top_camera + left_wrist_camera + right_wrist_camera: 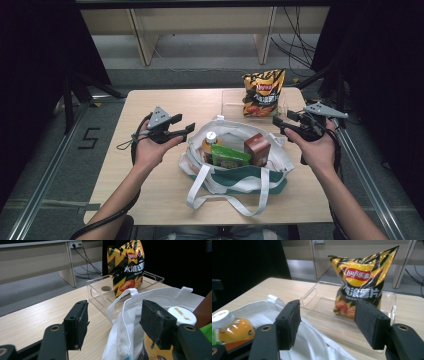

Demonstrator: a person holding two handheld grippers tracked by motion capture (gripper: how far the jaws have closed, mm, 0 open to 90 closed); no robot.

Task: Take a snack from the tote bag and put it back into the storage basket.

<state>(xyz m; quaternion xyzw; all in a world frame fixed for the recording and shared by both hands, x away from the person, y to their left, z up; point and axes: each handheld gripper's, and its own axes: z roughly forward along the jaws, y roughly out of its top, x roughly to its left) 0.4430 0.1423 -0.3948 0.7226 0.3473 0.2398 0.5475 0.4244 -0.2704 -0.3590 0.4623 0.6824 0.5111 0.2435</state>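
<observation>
Tote bag (235, 170) sits table-centre, chip bag (263, 93) upright in clear tray (231, 104) at its 1 o'clock near the far edge; left gripper (181, 131) at 9, right gripper (281, 124) at 3, both jaws apart, empty, bare tabletop (150, 170) outboard.

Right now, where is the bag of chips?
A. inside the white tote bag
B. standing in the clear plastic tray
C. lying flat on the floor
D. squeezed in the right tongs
B: the bag of chips stands upright in the clear plastic tray behind the white tote bag, and both tongs are open and away from it.
</observation>
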